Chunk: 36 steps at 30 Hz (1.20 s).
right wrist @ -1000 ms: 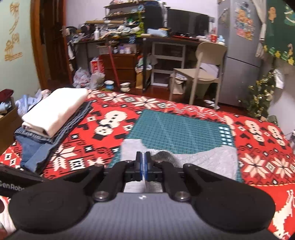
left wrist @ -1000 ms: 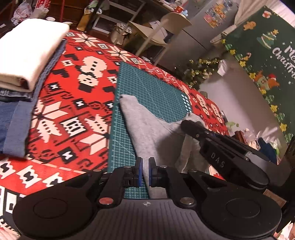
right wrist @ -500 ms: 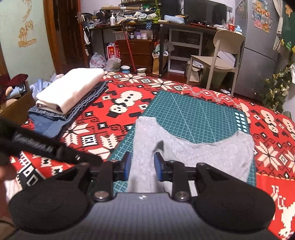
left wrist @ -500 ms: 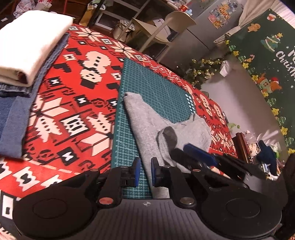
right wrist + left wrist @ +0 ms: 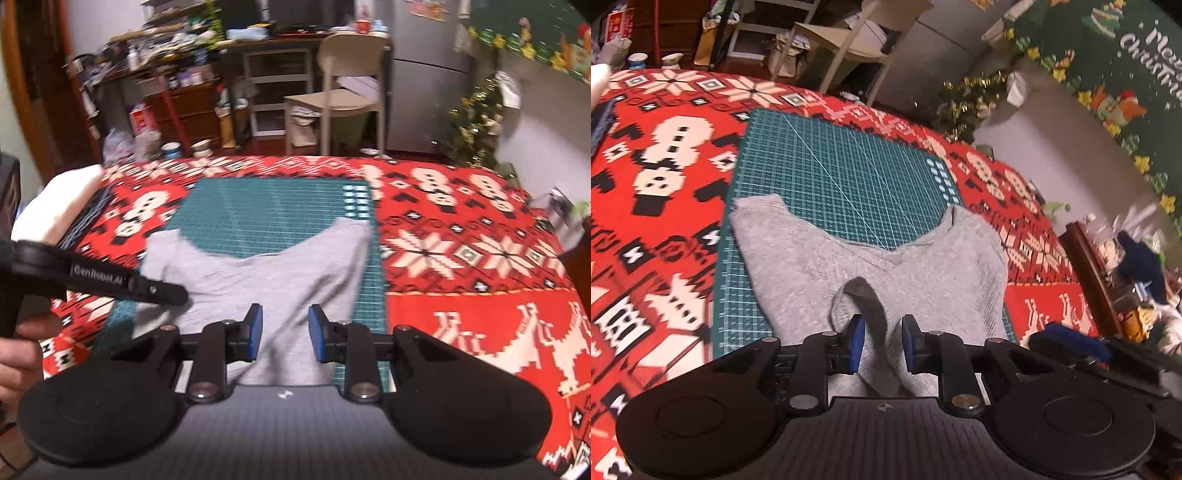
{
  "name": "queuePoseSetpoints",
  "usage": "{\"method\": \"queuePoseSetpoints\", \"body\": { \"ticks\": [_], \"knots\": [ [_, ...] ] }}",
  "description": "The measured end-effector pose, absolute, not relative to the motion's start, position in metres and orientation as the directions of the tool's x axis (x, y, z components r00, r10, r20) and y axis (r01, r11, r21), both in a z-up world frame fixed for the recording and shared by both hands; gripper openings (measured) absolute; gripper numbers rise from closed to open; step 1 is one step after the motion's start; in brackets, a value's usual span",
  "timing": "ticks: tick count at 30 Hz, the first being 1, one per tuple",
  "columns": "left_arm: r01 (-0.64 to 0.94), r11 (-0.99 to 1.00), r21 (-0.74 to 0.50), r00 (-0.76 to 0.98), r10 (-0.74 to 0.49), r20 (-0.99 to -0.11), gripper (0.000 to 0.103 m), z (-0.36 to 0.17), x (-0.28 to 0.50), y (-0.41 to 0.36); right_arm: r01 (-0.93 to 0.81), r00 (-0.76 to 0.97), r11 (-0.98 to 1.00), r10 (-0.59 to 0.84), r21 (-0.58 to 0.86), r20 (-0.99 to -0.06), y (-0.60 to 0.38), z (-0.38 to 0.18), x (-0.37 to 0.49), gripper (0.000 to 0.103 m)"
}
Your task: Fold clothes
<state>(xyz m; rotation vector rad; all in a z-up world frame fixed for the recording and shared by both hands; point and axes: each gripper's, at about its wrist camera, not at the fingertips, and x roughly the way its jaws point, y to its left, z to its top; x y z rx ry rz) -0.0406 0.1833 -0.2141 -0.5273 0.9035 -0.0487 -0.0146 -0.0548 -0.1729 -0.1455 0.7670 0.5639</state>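
In the left wrist view, the left gripper (image 5: pixel 882 343) hangs over the near edge of a grey garment (image 5: pixel 820 258) that lies spread on a green cutting mat (image 5: pixel 842 166). The mat sits on a red patterned cloth (image 5: pixel 665 155) covering the tabletop. The jaws are opening, their blue pads apart, and a darker raised fold of the garment (image 5: pixel 871 310) stands between them without being pressed. The garment's far edge dips in a curve, with a corner at the left and one at the right. The right gripper (image 5: pixel 1071 345) shows at the right edge, blurred.

In the right wrist view, the right gripper (image 5: pixel 284 336) is also above the garment (image 5: pixel 258 269), which lies on the mat (image 5: pixel 266 210). Its jaws stand apart with the flat grey fabric showing between the pads, nothing pinched. The left gripper (image 5: pixel 162 291) reaches in from the left, held by a hand (image 5: pixel 18 350), its tip over the garment's left part. A folded white pile (image 5: pixel 55 206) rests at the far left of the cloth (image 5: pixel 461 258).
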Motion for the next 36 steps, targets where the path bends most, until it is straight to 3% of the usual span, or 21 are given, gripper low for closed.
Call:
{"method": "queuePoseSetpoints", "body": {
  "ticks": [2, 3, 9, 16, 22, 25, 26, 27, 36],
  "knots": [
    [-0.188, 0.876, -0.445, 0.630, -0.240, -0.739, 0.002, -0.213, -0.037, 0.183, -0.520, 0.583, 0.850, 0.424, 0.083, -0.693, -0.061, -0.173, -0.009, 0.030],
    [-0.195, 0.877, -0.439, 0.639, -0.226, -0.736, 0.001, -0.210, -0.037, 0.184, -0.513, 0.585, 0.854, 0.420, 0.084, -0.694, -0.063, -0.174, -0.006, 0.030],
    [-0.324, 0.838, -0.439, 0.679, -0.117, -0.725, 0.002, -0.199, -0.028, 0.216, -0.498, 0.573, 0.862, 0.412, 0.098, -0.709, -0.064, -0.184, 0.005, 0.030],
    [-0.367, 0.784, -0.501, 0.649, -0.170, -0.741, 0.006, -0.212, -0.017, 0.236, -0.513, 0.546, 0.852, 0.421, 0.108, -0.725, -0.053, -0.192, 0.006, 0.030],
    [-0.340, 0.764, -0.549, 0.644, -0.236, -0.727, 0.023, -0.216, -0.025, 0.234, -0.524, 0.528, 0.843, 0.434, 0.121, -0.730, -0.046, -0.193, 0.007, 0.030],
    [-0.328, 0.789, -0.520, 0.628, -0.230, -0.744, 0.019, -0.218, -0.023, 0.225, -0.530, 0.519, 0.838, 0.441, 0.129, -0.733, -0.042, -0.194, 0.006, 0.030],
    [-0.333, 0.799, -0.501, 0.627, -0.209, -0.751, 0.004, -0.217, -0.022, 0.222, -0.533, 0.517, 0.836, 0.442, 0.129, -0.733, -0.041, -0.194, 0.005, 0.030],
    [-0.338, 0.809, -0.481, 0.626, -0.188, -0.757, 0.001, -0.217, -0.021, 0.220, -0.537, 0.516, 0.834, 0.445, 0.128, -0.732, -0.039, -0.194, 0.004, 0.030],
    [-0.384, 0.788, -0.482, 0.651, -0.139, -0.746, 0.006, -0.206, -0.029, 0.232, -0.678, 0.424, 0.723, 0.532, 0.133, -0.733, -0.019, -0.196, -0.024, 0.028]
  ]
}}
